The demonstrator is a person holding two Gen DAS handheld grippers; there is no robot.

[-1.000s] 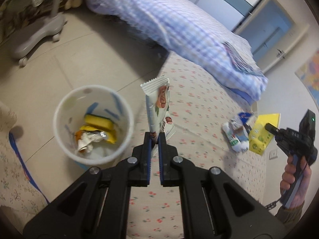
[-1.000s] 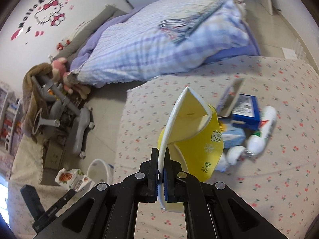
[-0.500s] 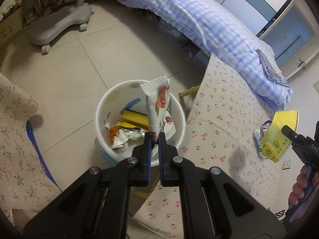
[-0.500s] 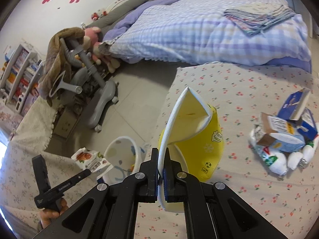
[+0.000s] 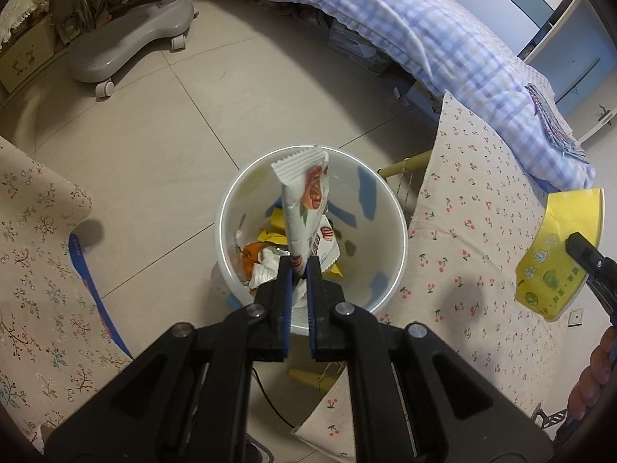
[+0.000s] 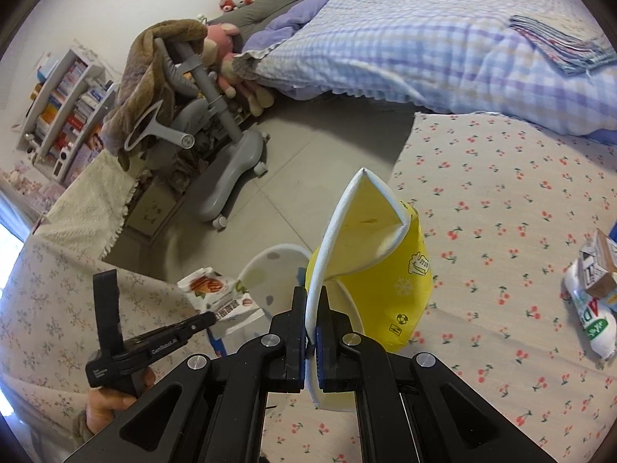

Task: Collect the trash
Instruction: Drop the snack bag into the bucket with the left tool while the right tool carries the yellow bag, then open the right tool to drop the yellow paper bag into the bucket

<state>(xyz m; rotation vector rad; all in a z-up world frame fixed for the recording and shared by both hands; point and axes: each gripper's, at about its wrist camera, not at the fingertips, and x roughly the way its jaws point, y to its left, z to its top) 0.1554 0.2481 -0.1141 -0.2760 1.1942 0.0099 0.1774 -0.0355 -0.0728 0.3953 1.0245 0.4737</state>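
My left gripper (image 5: 299, 266) is shut on a white snack wrapper (image 5: 304, 204) printed with an orange picture, and holds it upright right over the white trash bin (image 5: 401, 239). The bin holds several yellow and white wrappers. My right gripper (image 6: 313, 301) is shut on the rim of a crushed yellow paper cup (image 6: 385, 270), above the cherry-print cloth (image 6: 501, 212) near its left edge. In the right wrist view the left gripper (image 6: 210, 318) and wrapper (image 6: 216, 297) show beside the bin (image 6: 270, 270). The cup (image 5: 559, 250) shows at the right of the left wrist view.
More trash, a white bottle (image 6: 594, 324) and small cartons (image 6: 601, 266), lies on the cloth at the right. A grey wheeled chair base (image 5: 127, 46) stands on the tiled floor. A bed with a checked quilt (image 5: 443, 38) runs behind. Floral fabric (image 5: 34, 250) lies left of the bin.
The left gripper carried the wrapper from beside the bin to directly over it and sank lower. The right gripper swung left with the cup, away from the trash pile and nearer the bin.
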